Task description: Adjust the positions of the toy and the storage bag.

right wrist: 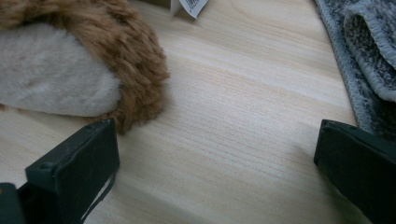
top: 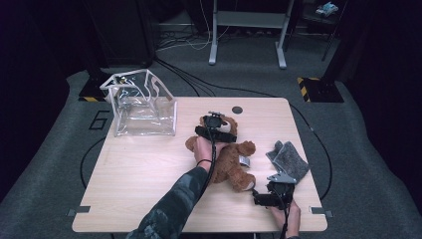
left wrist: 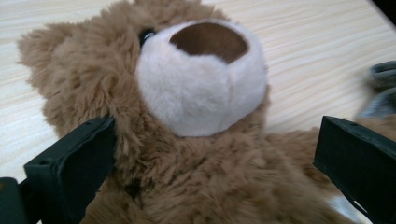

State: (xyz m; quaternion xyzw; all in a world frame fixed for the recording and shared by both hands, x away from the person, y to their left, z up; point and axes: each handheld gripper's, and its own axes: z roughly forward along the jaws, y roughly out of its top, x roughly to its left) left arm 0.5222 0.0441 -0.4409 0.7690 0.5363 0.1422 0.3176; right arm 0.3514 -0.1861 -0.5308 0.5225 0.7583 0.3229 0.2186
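One brown teddy bear point(top: 230, 158) lies on its back on the wooden table point(top: 139, 169), right of centre, head toward the far edge and legs toward the person. In the left gripper view its pale muzzle point(left wrist: 201, 79) with the dark brown nose faces the camera, and a white tag point(right wrist: 191, 6) shows by its leg in the right gripper view.

Left gripper point(top: 215, 130): over the bear's head and neck, held by the left hand point(top: 204, 149). Jaws stand wide apart, one on each side of the bear's neck and chest. The left-hand jaw in that view brushes the fur; the other stands clear of it. No clamp on the bear.

Right gripper point(top: 271, 195): low over the table near the front right edge, just beside the bear's pale foot sole point(right wrist: 51, 74). Jaws wide apart, bare wood between them, nothing held.

A grey cloth point(top: 288, 162) lies folded on the table to the right of the bear, near the right gripper. A clear plastic bag point(top: 144, 107) with white edging stands open at the far left corner, well apart from the bear. A small dark disc point(top: 237, 109) sits in the tabletop near the far edge.
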